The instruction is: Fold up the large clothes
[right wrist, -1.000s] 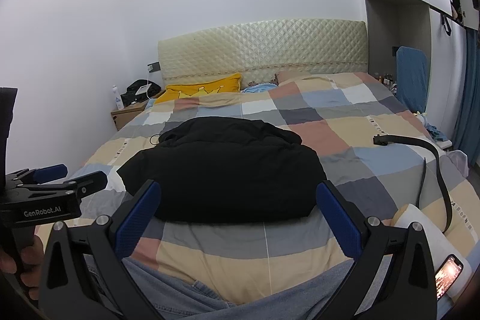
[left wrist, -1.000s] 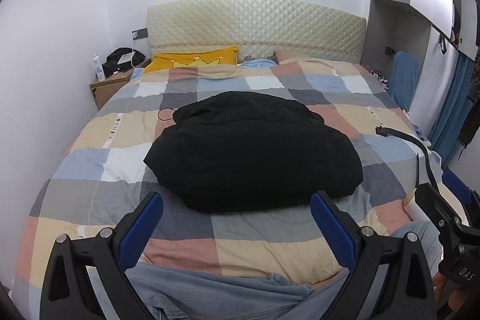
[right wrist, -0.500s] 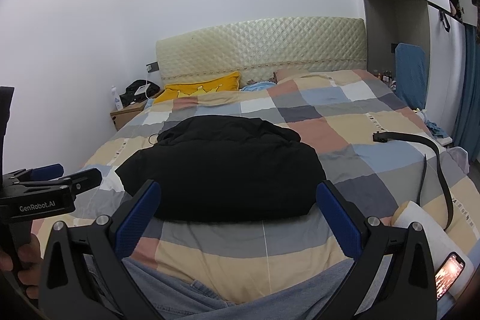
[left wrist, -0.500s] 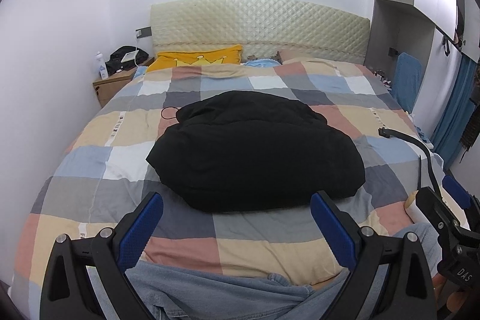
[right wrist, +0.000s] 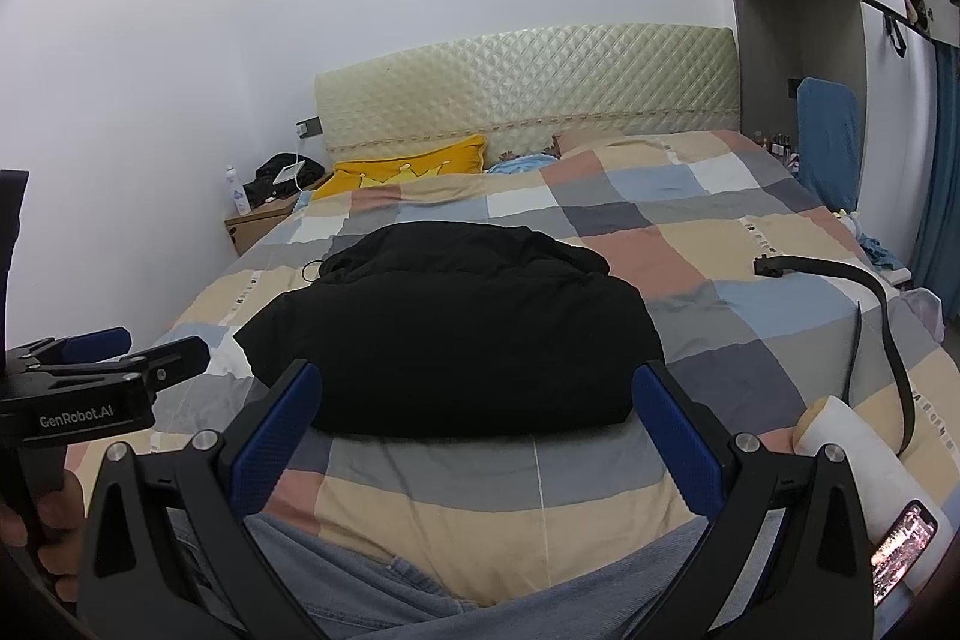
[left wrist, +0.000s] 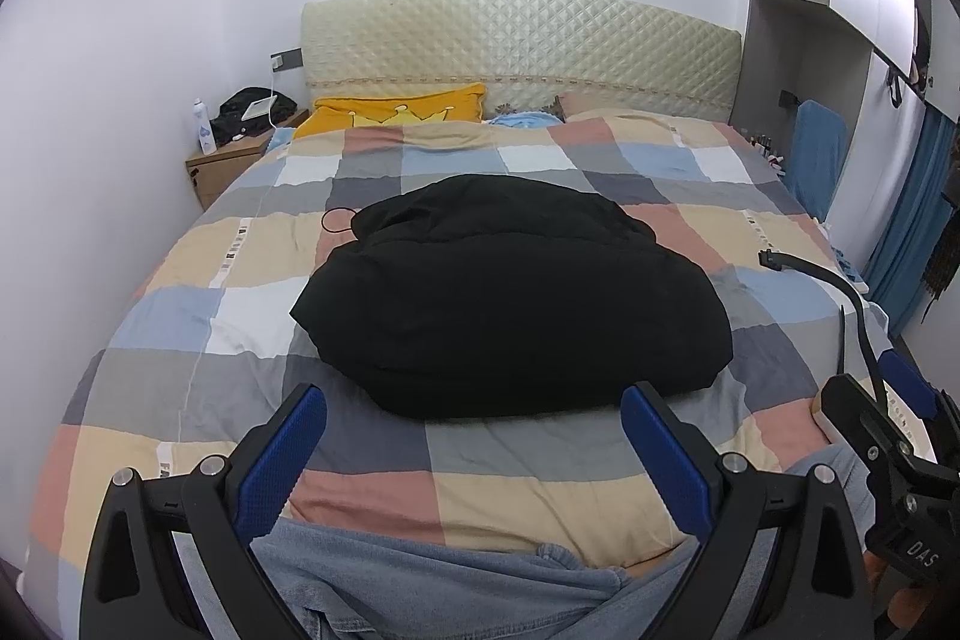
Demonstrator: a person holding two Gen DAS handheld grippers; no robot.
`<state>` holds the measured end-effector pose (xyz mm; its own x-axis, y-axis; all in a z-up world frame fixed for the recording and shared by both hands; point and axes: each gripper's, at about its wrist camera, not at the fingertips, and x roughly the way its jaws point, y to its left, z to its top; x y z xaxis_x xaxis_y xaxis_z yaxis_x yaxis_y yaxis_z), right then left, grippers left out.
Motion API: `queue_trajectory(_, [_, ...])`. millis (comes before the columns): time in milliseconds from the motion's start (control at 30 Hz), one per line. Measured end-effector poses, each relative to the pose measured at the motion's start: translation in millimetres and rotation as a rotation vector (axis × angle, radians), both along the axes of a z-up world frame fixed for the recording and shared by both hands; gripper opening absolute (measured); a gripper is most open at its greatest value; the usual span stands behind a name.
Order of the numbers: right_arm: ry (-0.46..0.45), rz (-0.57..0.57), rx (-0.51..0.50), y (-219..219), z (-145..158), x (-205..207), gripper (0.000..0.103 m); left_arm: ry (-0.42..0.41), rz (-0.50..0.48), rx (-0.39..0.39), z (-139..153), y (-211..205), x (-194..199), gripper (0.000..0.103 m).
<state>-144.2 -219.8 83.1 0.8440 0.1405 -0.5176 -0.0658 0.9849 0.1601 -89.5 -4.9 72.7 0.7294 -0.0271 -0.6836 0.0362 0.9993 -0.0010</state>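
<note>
Both grippers, left gripper [left wrist: 474,436] and right gripper [right wrist: 477,415], gape wide and empty; the bulky black jacket [left wrist: 510,304] risks springing unfolded once released, being puffy.

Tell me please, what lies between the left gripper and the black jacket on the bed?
Only bare checked quilt. In the left wrist view, nothing rests on the strip between the open left gripper and the black jacket. The denim garment lies nearer, below the fingers.

one black jacket [left wrist: 510,298], one belt [right wrist: 864,304], one yellow pillow [left wrist: 396,115], two claws [left wrist: 474,451] [right wrist: 474,433]
</note>
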Motion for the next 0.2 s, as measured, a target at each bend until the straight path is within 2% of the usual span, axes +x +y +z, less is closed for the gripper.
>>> queue_trajectory(200, [0.003,0.001,-0.009,4.0,-1.3,0.5,0.103,0.004,-0.003,-0.006,-1.7,1.5,-1.0,0.1])
